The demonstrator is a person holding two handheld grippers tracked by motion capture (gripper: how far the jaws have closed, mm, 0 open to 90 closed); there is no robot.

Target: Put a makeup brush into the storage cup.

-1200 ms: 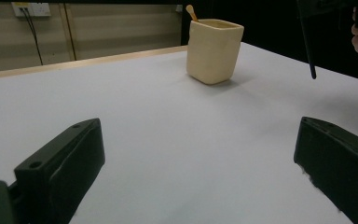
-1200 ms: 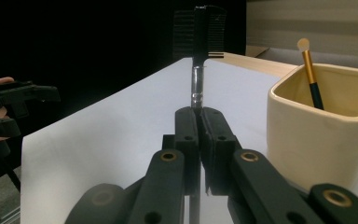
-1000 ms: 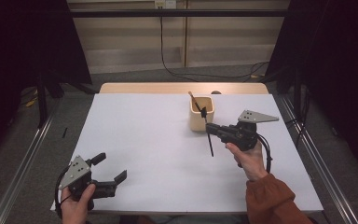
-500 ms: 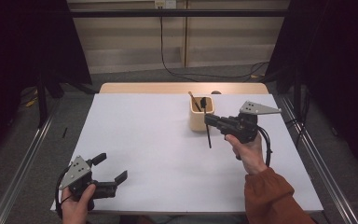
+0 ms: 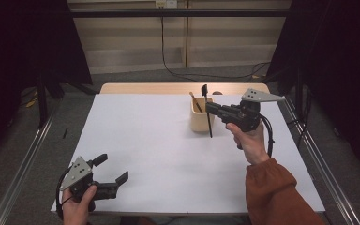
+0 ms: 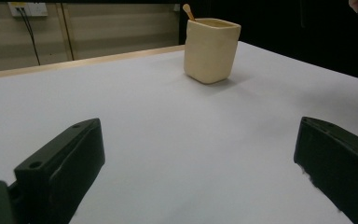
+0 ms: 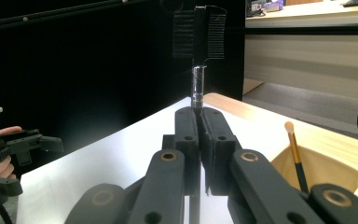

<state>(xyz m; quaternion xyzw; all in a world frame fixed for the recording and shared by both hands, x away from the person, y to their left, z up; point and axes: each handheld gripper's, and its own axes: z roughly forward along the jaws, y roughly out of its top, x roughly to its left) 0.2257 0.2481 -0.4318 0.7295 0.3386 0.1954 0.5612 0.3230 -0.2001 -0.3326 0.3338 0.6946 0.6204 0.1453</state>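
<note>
A cream cup [image 5: 200, 120] stands at the far middle of the white table; a wooden-handled brush [image 5: 195, 101] leans inside it. My right gripper [image 5: 209, 109] hovers just right of the cup, shut on a thin black brush-comb tool [image 5: 208, 118] that stands upright, head up. In the right gripper view the jaws pinch the tool's metal neck [image 7: 197, 88], with the comb-and-bristle head [image 7: 199, 32] above and the cup [image 7: 324, 175] and its brush [image 7: 294, 147] at lower right. My left gripper [image 5: 110, 168] rests open at the near left corner; its fingers [image 6: 65, 163] frame bare table, the cup [image 6: 209, 49] far ahead.
The white table top [image 5: 159, 140] ends at a wooden strip [image 5: 145, 87] at the far edge. Metal rails [image 5: 23, 164] run along both sides of the table. A person's orange sleeve [image 5: 276, 197] comes in from the bottom right.
My right gripper has risen with the black tool, lifting its lower tip off the table beside the cup. My left gripper has stayed in place.
</note>
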